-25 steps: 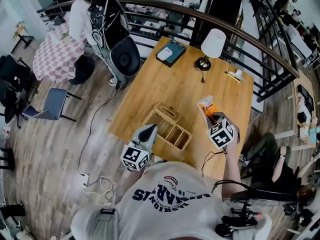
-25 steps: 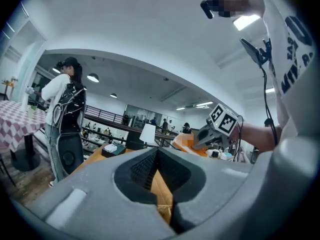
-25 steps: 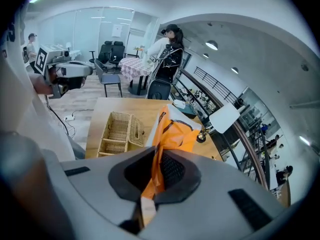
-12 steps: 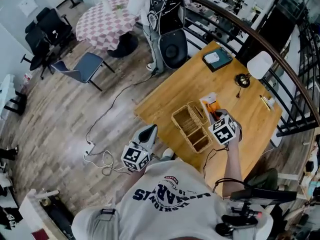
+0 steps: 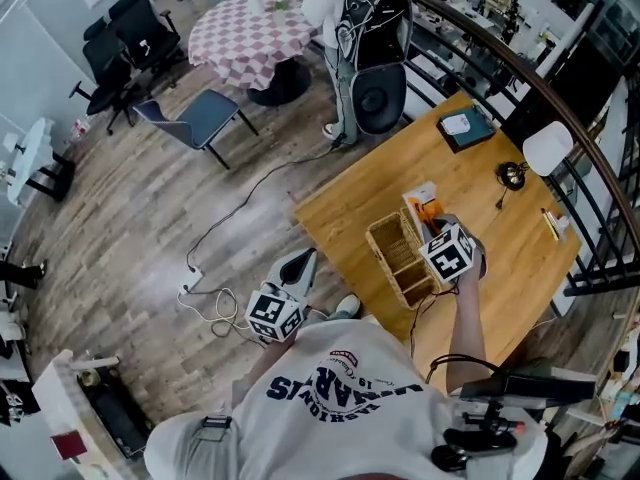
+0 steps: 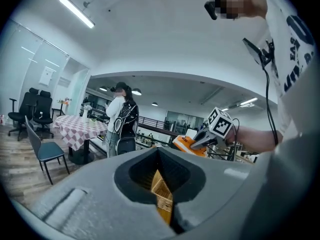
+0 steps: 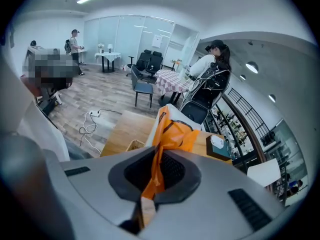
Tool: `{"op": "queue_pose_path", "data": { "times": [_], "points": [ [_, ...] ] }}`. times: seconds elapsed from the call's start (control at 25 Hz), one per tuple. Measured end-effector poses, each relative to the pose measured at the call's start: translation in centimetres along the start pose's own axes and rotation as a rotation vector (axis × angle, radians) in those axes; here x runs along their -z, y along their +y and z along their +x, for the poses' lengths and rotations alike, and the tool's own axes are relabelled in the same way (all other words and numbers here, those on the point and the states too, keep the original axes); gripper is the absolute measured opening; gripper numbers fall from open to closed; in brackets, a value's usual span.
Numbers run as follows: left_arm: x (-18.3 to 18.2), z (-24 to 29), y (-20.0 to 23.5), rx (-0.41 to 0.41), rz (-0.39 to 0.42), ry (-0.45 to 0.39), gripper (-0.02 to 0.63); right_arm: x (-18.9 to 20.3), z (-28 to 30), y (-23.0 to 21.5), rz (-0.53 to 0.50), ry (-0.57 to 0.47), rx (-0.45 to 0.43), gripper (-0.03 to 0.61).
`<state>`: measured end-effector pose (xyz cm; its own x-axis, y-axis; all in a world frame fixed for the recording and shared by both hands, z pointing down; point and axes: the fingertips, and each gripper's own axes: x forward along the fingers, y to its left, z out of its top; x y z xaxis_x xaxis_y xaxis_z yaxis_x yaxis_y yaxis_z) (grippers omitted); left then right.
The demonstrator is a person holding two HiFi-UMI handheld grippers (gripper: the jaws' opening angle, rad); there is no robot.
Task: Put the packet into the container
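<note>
While your right hand-held gripper (image 5: pixel 432 230) pinches the packet (image 5: pixel 422 204), long axis pointing away near the basket (image 5: pixel 383 253), your left hand-held gripper (image 5: pixel 302 263) is pressed together.

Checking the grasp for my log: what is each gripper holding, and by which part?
Right gripper: shut on the orange packet, pinched by one end, the rest sticking out ahead. Left gripper: jaws together, nothing held.

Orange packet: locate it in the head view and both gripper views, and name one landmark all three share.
Head view: right of centre, orange packet next to the wicker container.
Left gripper view: right of centre, in the right claw.
Right gripper view: centre, pinched in that claw.
Shared landmark: the standing person with a black backpack.
</note>
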<state>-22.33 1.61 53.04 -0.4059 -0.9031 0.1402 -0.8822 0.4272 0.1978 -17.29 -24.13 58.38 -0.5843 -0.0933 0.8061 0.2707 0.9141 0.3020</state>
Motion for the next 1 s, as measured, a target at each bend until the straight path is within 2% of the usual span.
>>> {"op": "queue_pose_path", "data": {
  "times": [0.36, 1.0],
  "points": [
    [-0.4, 0.3, -1.1, 0.031, 0.01, -0.014, 0.005, 0.8, 0.2, 1.0, -0.014, 0.026, -0.014, 0.011],
    [-0.1, 0.6, -1.1, 0.017, 0.006, -0.006, 0.004, 3.4, 6.8, 5.1, -0.007, 0.083, -0.135, 0.011]
  ]
}}
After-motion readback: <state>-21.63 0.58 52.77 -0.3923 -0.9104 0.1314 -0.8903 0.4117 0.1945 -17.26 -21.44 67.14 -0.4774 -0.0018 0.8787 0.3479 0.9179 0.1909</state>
